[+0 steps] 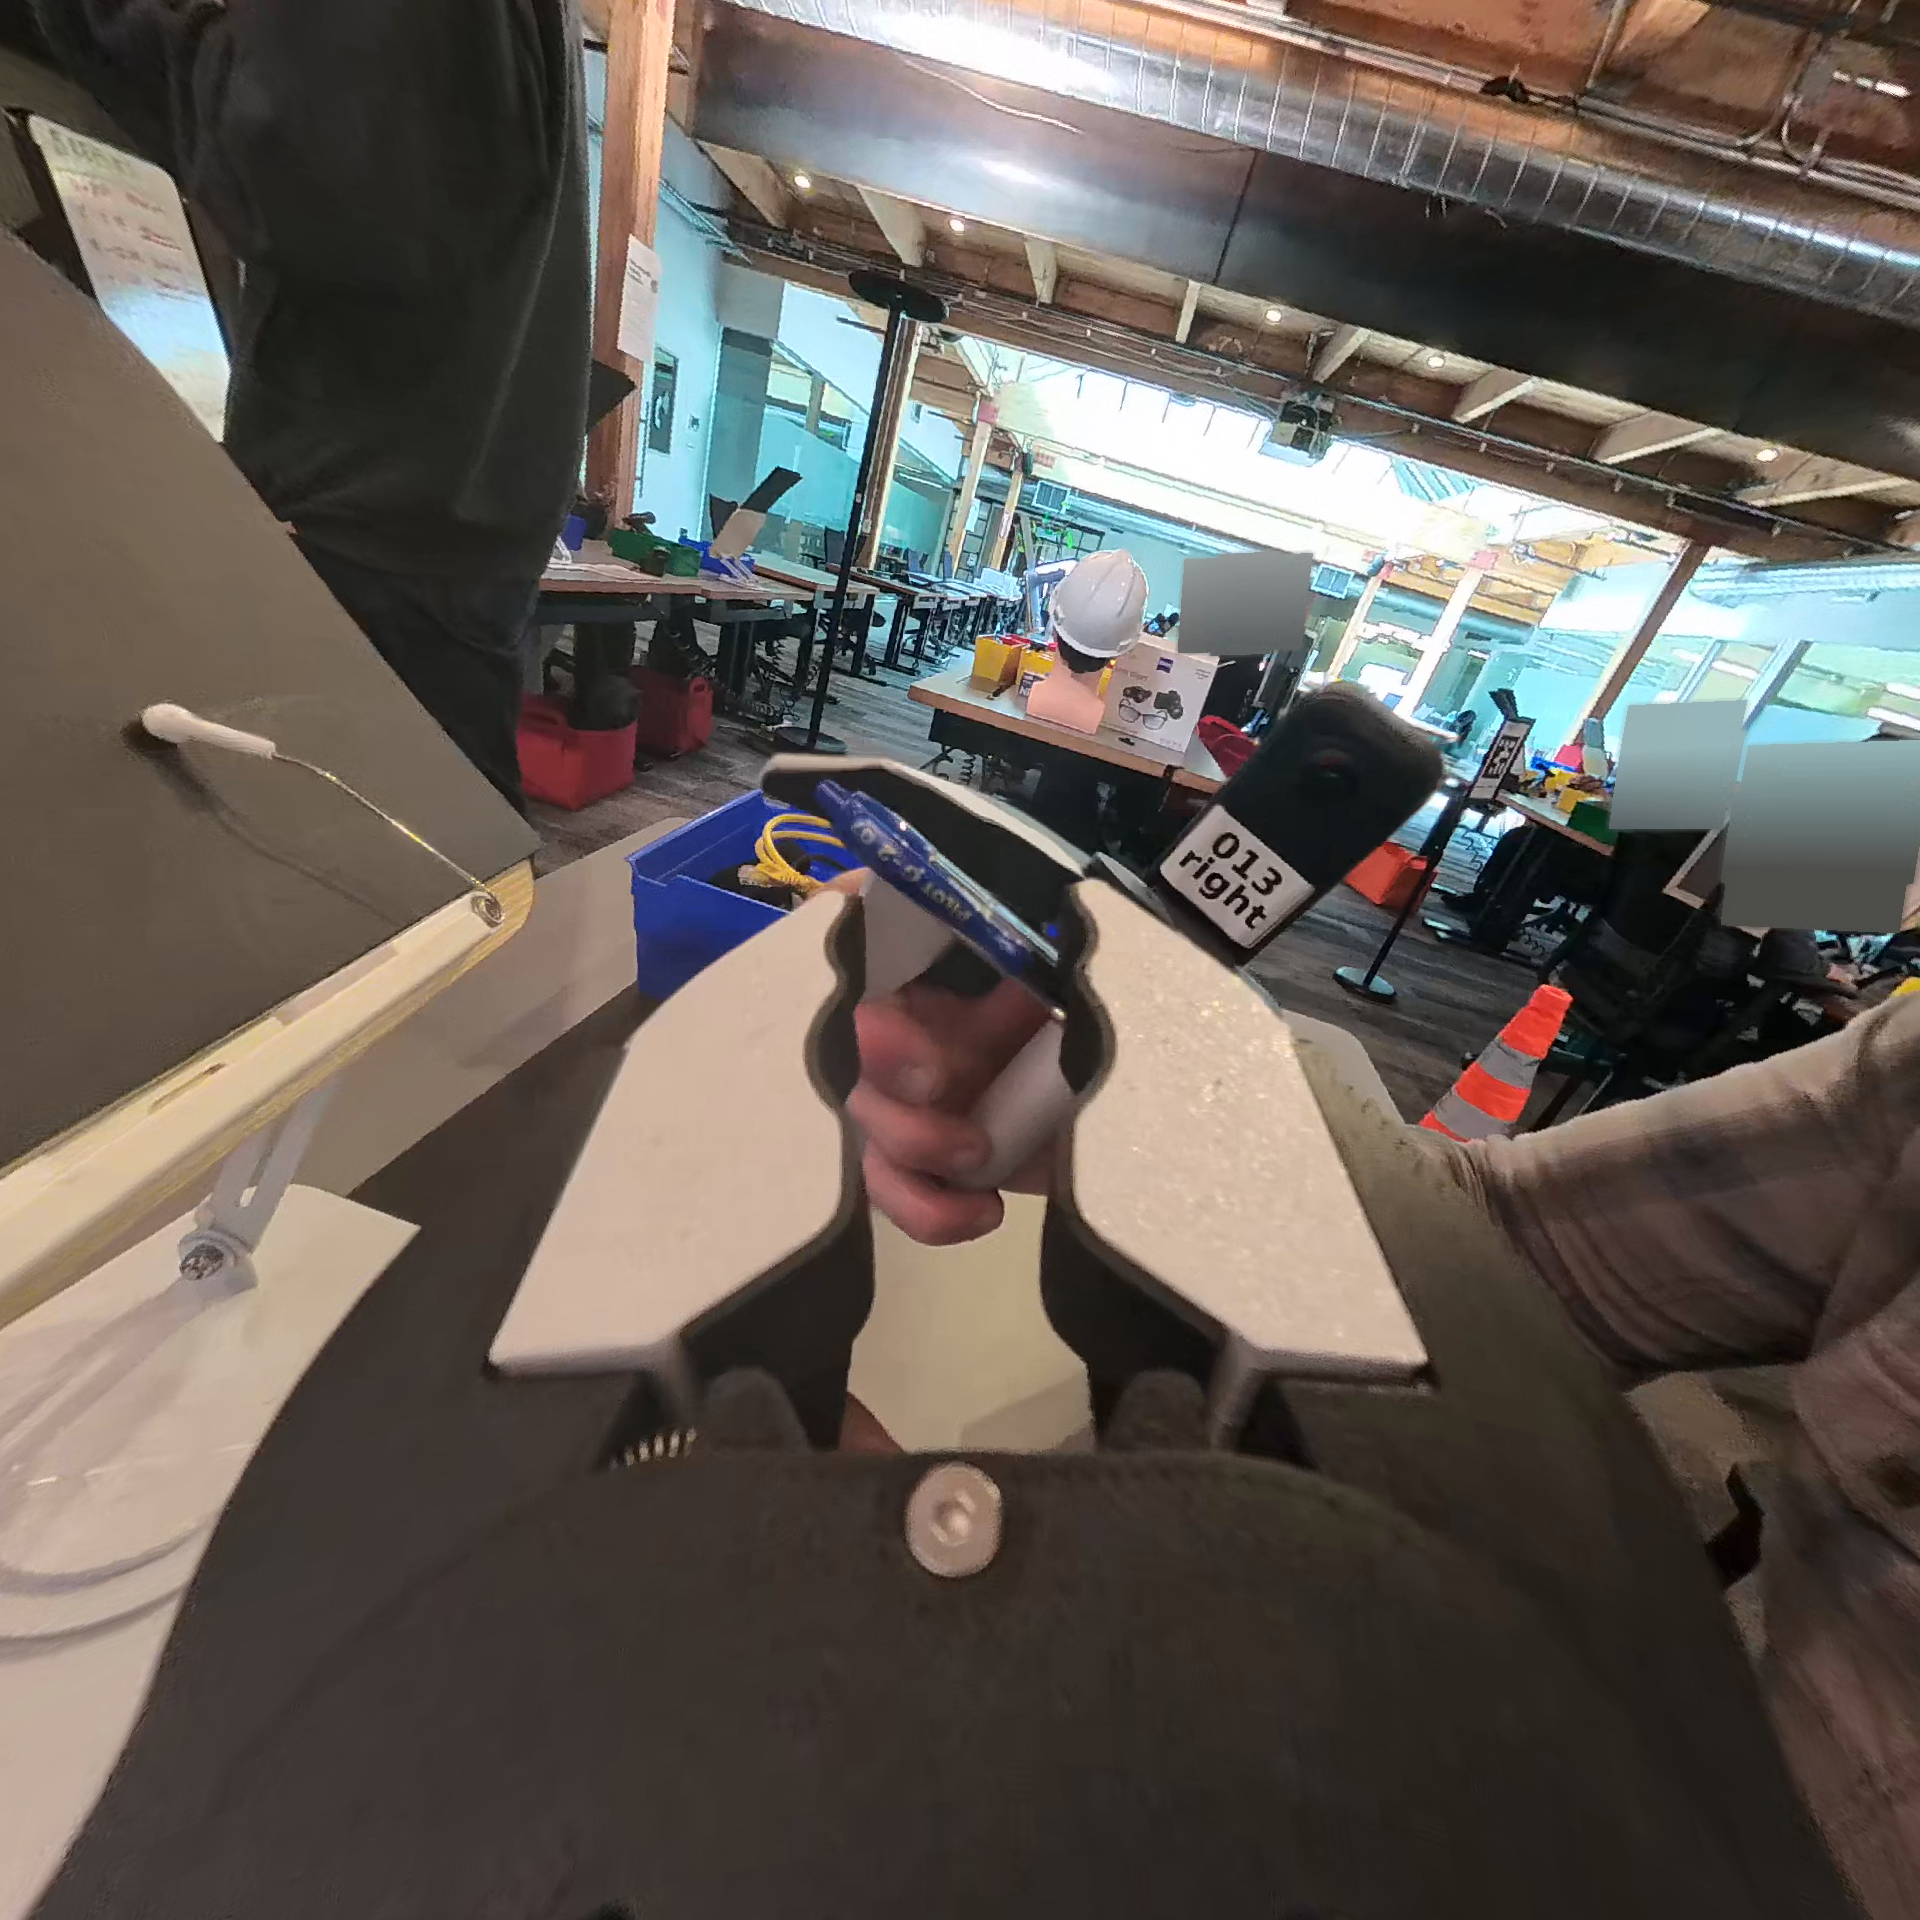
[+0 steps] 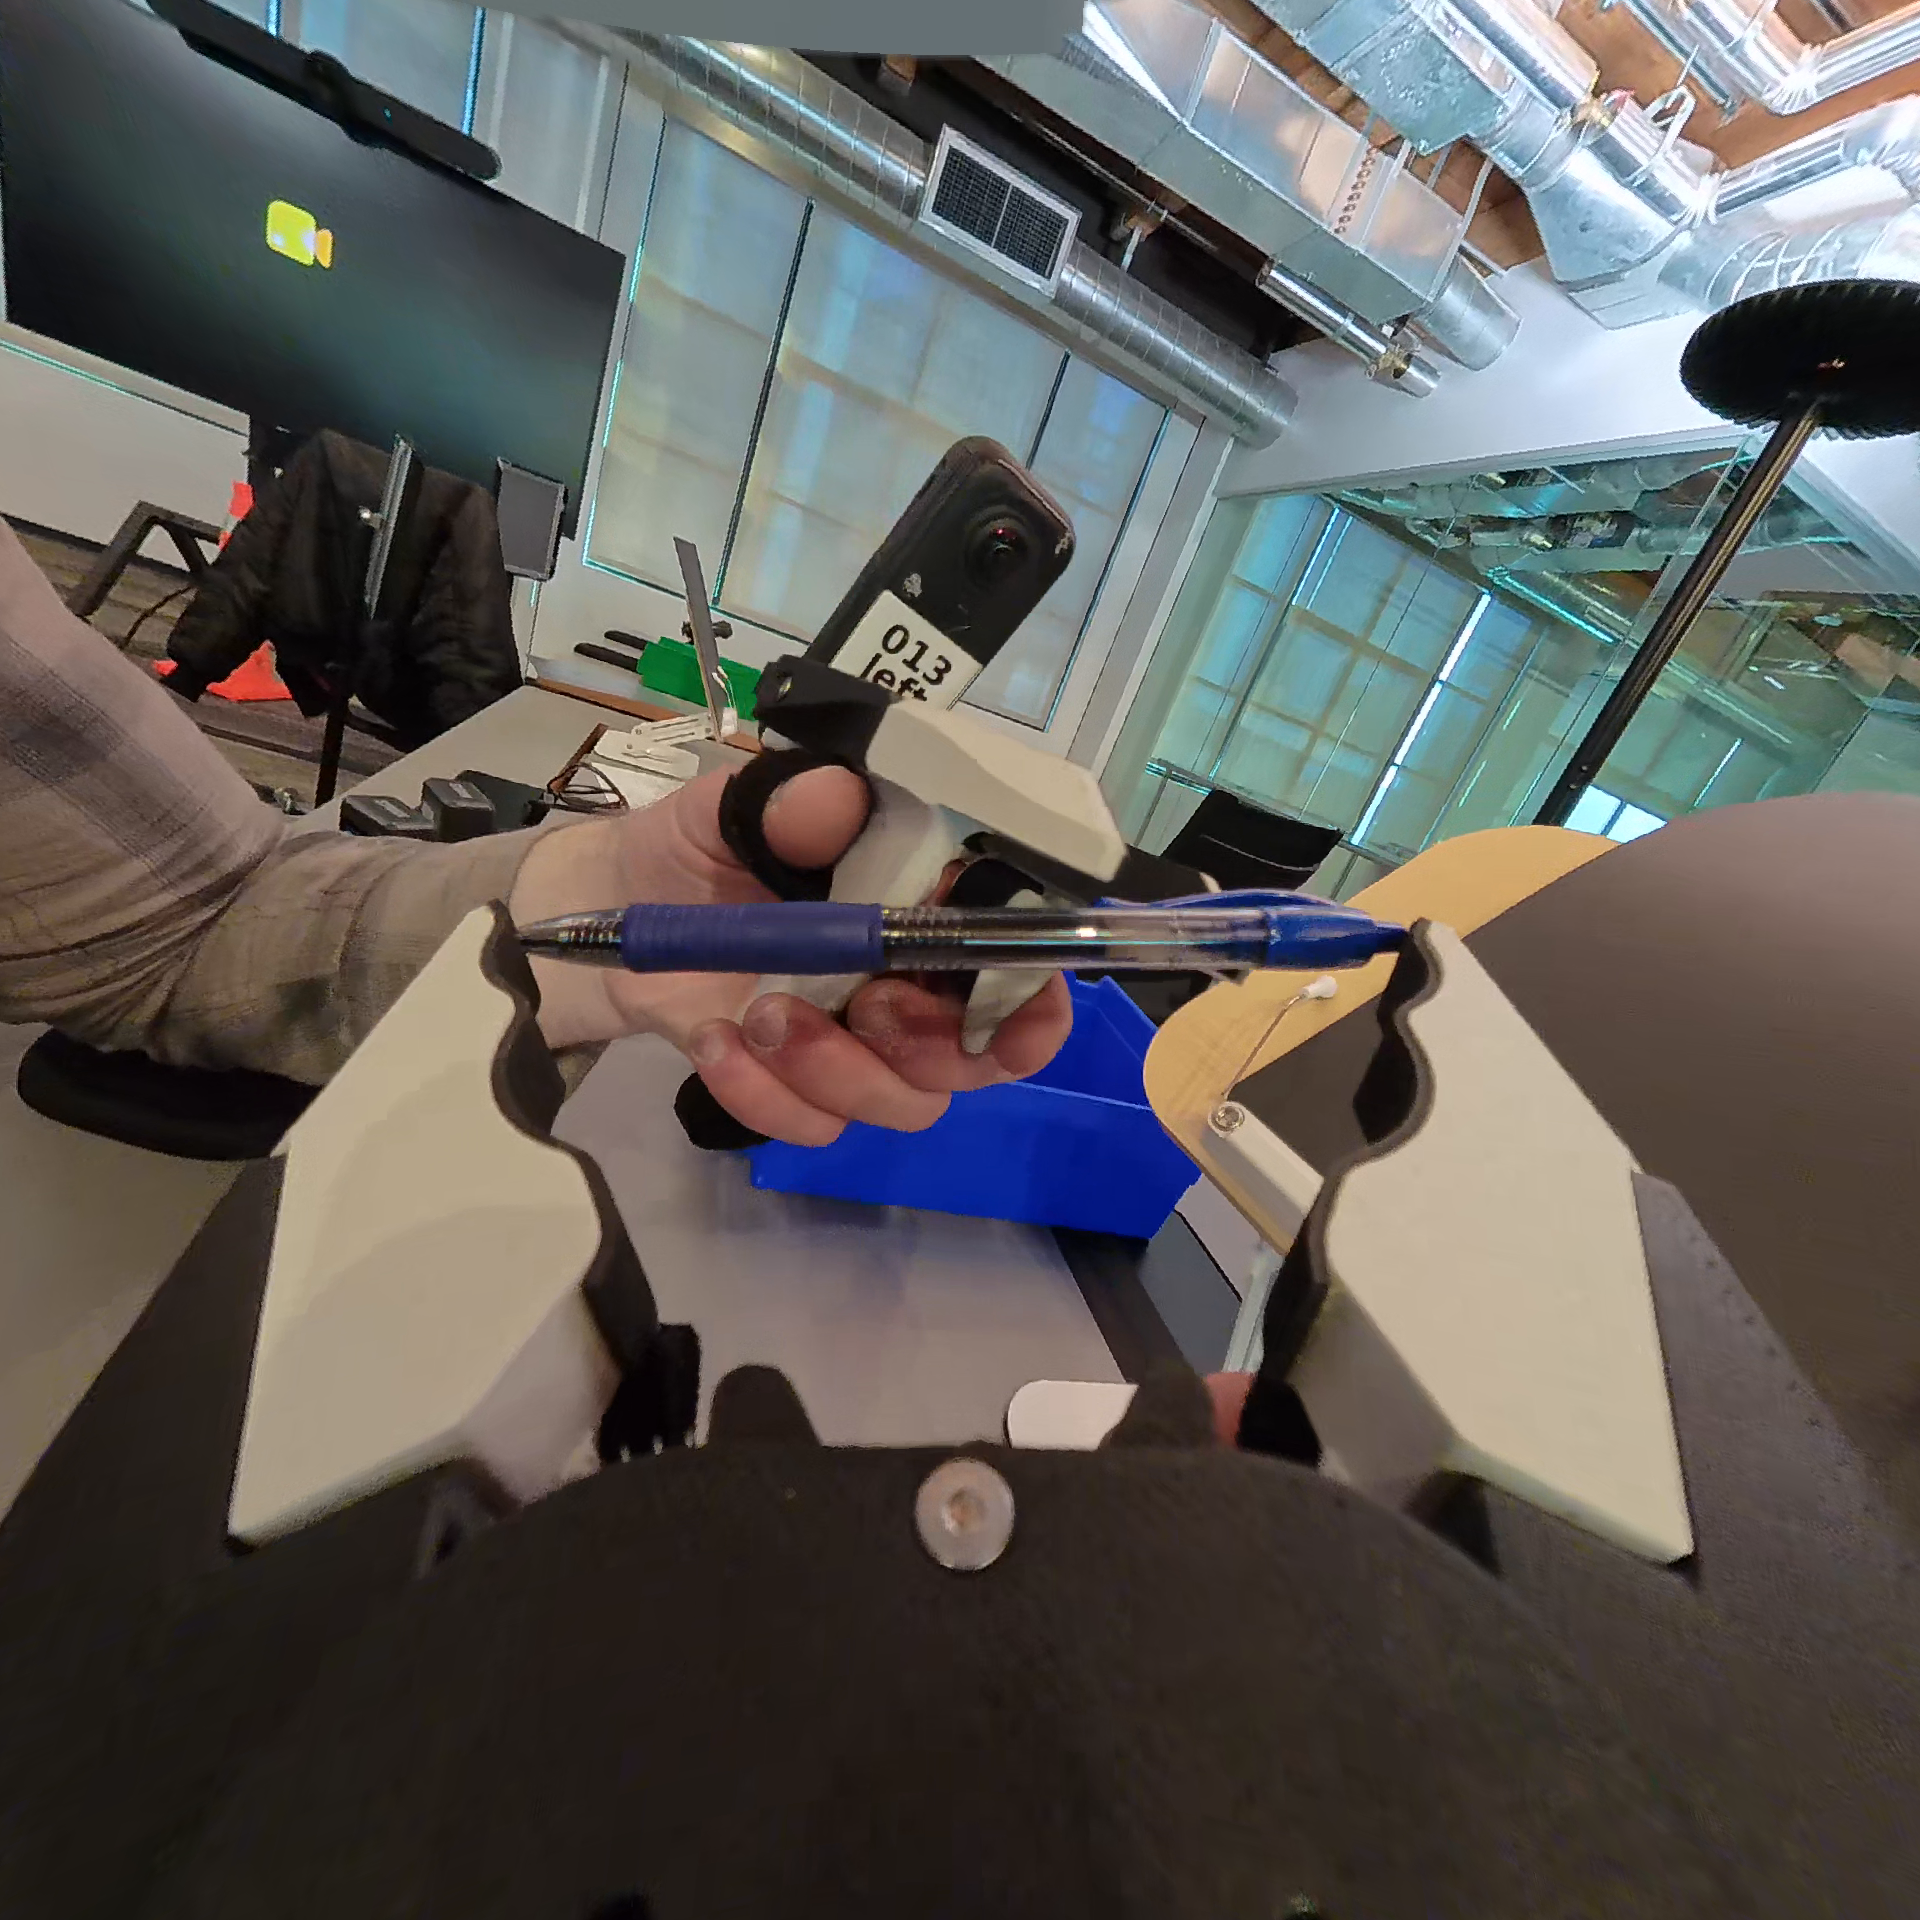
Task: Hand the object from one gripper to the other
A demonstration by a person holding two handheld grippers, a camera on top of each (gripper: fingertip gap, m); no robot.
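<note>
On my left wrist feed, a dark tilted board (image 1: 156,623) fills the nine o'clock side. Just past its lower corner, a blue bin (image 1: 707,904) sits at about ten o'clock from the fingertips.

At centre, the left gripper (image 1: 961,899) has its fingers partly spread. The pen (image 1: 935,894) crosses the gap at their tips on a slant, running from eleven o'clock down to four o'clock. Its lower end reaches the black pad of the finger on the right side of this feed. I cannot tell whether the other pad touches it. Through the gap I see the right hand (image 1: 925,1122) wrapped round its tool's handle. An orange cone (image 1: 1496,1070) stands on the floor out at three o'clock.

On my right wrist feed, a sleeve comes in from nine o'clock to the left hand (image 2: 831,1049), which holds its tool just behind the pen. The right gripper (image 2: 961,930) is spread wide, and the pen lies level across its tips from nine to three o'clock. The metal point meets the pad on the left and the blue end meets the pad on the right. It looks pinched end to end, well above the grey table (image 2: 831,1299). The bin lies below the pen, towards five o'clock.
</note>
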